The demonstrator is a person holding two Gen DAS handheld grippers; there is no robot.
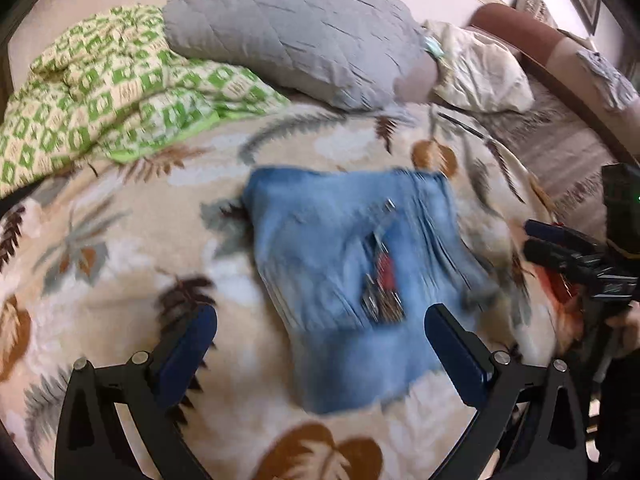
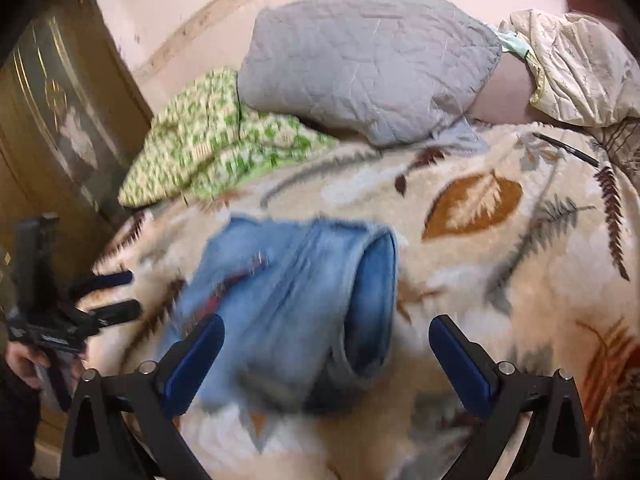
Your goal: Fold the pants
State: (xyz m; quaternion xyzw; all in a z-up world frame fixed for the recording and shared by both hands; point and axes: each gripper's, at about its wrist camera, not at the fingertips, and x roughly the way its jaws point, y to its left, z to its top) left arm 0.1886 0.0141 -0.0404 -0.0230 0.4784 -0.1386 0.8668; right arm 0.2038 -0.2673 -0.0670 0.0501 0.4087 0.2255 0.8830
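Light blue denim pants (image 1: 352, 280) lie folded into a compact bundle on the leaf-patterned blanket (image 1: 140, 264), with a dark and red tag on top. They also show in the right wrist view (image 2: 288, 304), blurred by motion. My left gripper (image 1: 320, 344) is open and empty just above the near edge of the pants. My right gripper (image 2: 326, 356) is open and empty over the near end of the bundle. Each gripper shows in the other's view, the right one (image 1: 532, 240) at the right, the left one (image 2: 128, 292) at the left, both with fingers apart.
A grey quilted pillow (image 1: 296, 28) and a green patterned quilt (image 1: 100, 92) lie behind the pants. A cream pillow (image 1: 476, 68) and a brown headboard (image 1: 532, 36) are at the right. A pen (image 2: 568, 148) lies on the blanket. A wooden cabinet (image 2: 52, 120) stands at the left.
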